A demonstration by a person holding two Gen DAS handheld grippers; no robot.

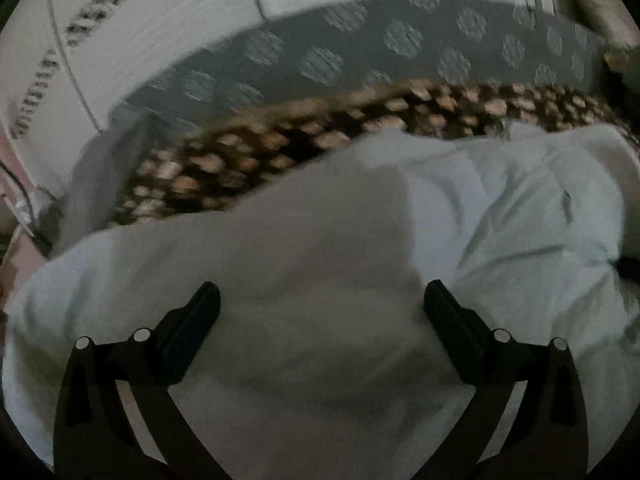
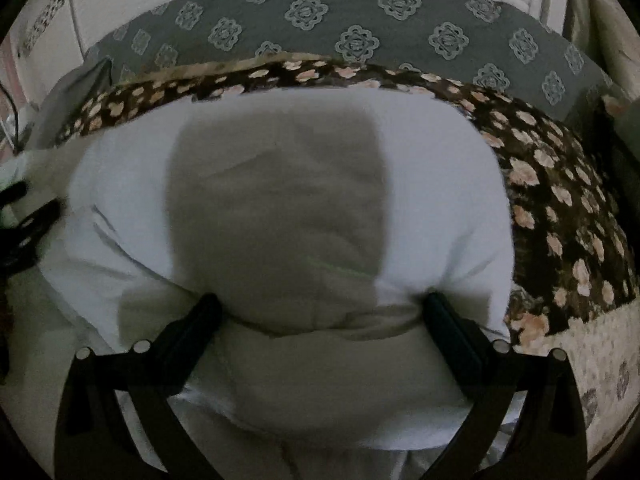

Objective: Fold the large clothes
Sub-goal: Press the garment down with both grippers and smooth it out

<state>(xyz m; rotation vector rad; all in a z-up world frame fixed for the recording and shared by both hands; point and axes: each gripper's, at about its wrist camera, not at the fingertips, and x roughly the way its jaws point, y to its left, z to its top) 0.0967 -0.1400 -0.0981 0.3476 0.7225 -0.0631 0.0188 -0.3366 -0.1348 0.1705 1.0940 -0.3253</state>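
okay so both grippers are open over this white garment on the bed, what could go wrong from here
1. The white garment is bunched in thick folds, so the open right gripper may pinch several layers.
2. The left gripper, also open, faces smooth cloth with no clear edge.
3. The floral blanket lies underneath and could get caught too.

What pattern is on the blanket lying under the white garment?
Dark brown with pale peach flowers on the blanket, clearest in the right wrist view; the white garment lies on it.

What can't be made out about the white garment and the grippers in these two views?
- Left wrist view: white garment motion-blurred; its type is unreadable.
- Right wrist view: a shadow covers the garment's middle; folds unclear.
- Both views: left gripper and right gripper open; contact with the cloth is uncertain.
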